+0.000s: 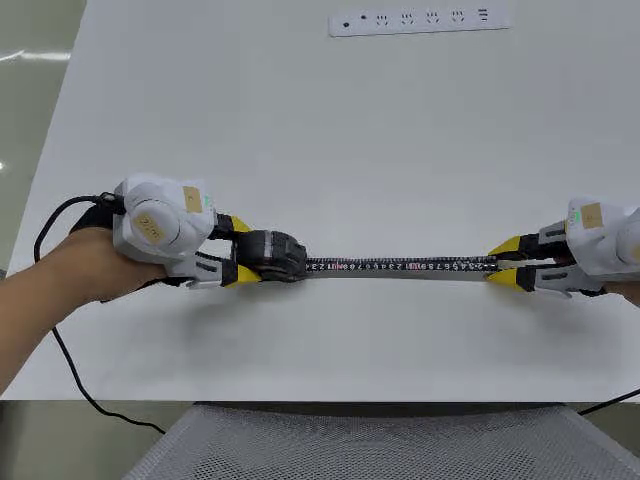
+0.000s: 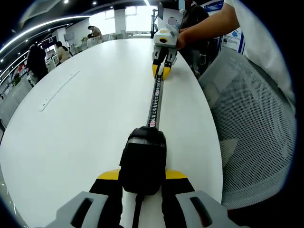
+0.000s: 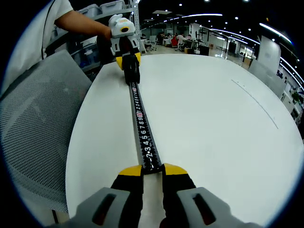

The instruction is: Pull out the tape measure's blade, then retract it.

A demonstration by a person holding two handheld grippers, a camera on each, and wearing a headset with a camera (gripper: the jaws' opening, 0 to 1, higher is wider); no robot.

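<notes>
Right hand-held gripper (image 3: 152, 169) pinches blade (image 3: 141, 124) stretching to the tape measure (image 3: 131, 71).

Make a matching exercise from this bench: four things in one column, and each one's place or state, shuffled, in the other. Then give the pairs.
Things
1. tape measure case
2. blade
3. power strip
4. mesh chair back

Places or states
A. pulled out along the table, its end pinched in the right gripper
B. lying near the table's far edge
C. clamped in the left gripper
D. below the table's near edge

Pairs: 1-C, 2-A, 3-B, 4-D
</notes>
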